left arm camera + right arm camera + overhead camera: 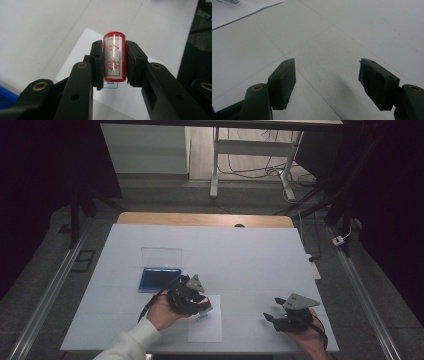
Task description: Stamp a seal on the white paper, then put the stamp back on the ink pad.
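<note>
White table (250, 255): we keep the left gripper (113, 63) clamped on the red stamp (114, 58), square above the paper sheet (207, 330); the right gripper (327, 82) rests, jaws apart.

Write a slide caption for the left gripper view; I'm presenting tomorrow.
Left gripper clamps a red stamp, its characters facing the camera, above a white paper sheet.

Lab: desk frame (250, 150), floor cables (260, 170), dark curtains.
</note>
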